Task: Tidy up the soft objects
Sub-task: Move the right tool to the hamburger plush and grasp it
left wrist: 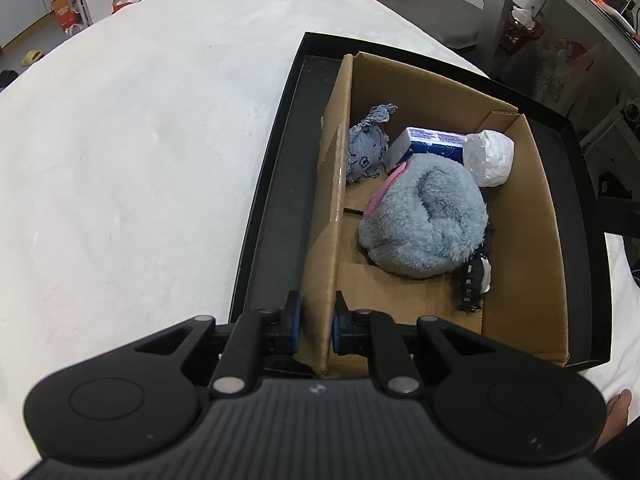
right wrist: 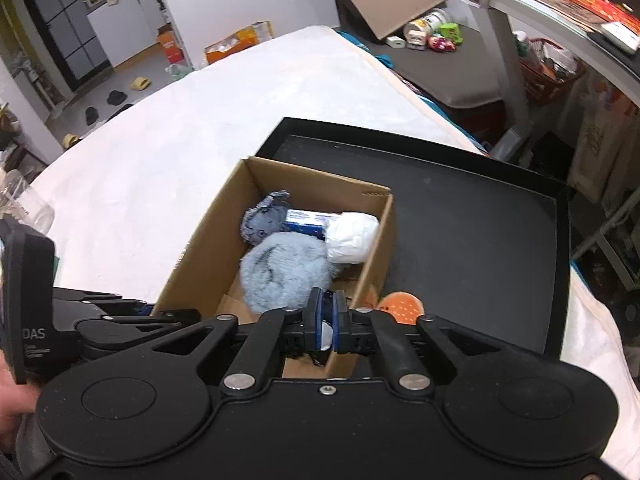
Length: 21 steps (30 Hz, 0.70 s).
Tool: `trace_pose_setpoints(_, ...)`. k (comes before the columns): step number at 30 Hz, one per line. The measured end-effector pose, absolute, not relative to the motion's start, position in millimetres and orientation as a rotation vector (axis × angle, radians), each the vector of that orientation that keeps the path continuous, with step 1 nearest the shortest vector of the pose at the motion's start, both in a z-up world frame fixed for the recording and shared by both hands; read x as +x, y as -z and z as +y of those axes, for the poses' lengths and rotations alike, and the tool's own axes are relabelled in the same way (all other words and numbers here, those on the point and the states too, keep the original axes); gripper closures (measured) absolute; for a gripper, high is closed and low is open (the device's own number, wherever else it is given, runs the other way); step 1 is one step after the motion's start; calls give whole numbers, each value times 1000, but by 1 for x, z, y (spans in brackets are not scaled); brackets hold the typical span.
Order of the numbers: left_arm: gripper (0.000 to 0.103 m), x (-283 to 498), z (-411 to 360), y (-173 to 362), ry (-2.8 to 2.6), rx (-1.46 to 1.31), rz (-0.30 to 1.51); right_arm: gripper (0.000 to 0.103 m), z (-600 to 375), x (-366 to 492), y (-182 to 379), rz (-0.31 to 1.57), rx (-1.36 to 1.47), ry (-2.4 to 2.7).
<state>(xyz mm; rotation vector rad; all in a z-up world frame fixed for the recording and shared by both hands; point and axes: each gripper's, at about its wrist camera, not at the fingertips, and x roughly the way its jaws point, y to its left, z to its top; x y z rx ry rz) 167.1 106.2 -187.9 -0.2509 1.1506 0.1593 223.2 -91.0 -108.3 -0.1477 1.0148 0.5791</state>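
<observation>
A cardboard box (left wrist: pixel 516 216) stands in a black tray (left wrist: pixel 280 184). In it lie a fluffy light-blue plush (left wrist: pixel 428 220), a denim-blue soft toy (left wrist: pixel 366 146), a blue-and-white packet (left wrist: pixel 424 142), a white wad (left wrist: pixel 490 156) and a black-and-white soft item (left wrist: pixel 476 280). My left gripper (left wrist: pixel 316 326) is shut on the box's left wall. My right gripper (right wrist: pixel 326 324) is shut on a black-and-white soft item (right wrist: pixel 325 338) over the near end of the box (right wrist: pixel 208 248). An orange dotted soft toy (right wrist: pixel 402 306) lies on the tray (right wrist: pixel 480 240) beside the box.
The tray sits on a white bed cover (left wrist: pixel 140 140). Beyond the bed are a dark bench with toys (right wrist: pixel 436 40), a metal shelf (right wrist: pixel 560 20), cardboard boxes on the floor (right wrist: pixel 236 40) and slippers (right wrist: pixel 140 84).
</observation>
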Motion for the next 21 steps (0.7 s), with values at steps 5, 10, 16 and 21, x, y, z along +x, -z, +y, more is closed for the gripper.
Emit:
trace_pose_setpoints(5,89,166,108,187,-152,-254,1150,94,-105,226,111,1022,-111,-554)
trace_pose_setpoints(10,89,166,108,187,-151,-252,1150,88,-119,231,116,1039,-88,-537)
trace_pose_setpoints(16,89,168,108,186,-153,-246,1158,69,-129,234,127,1045,-86,-555)
trace_pose_setpoints(21,85,172,105,184,-167,-226,1169,51,-143,238,140,1042,-53,-581)
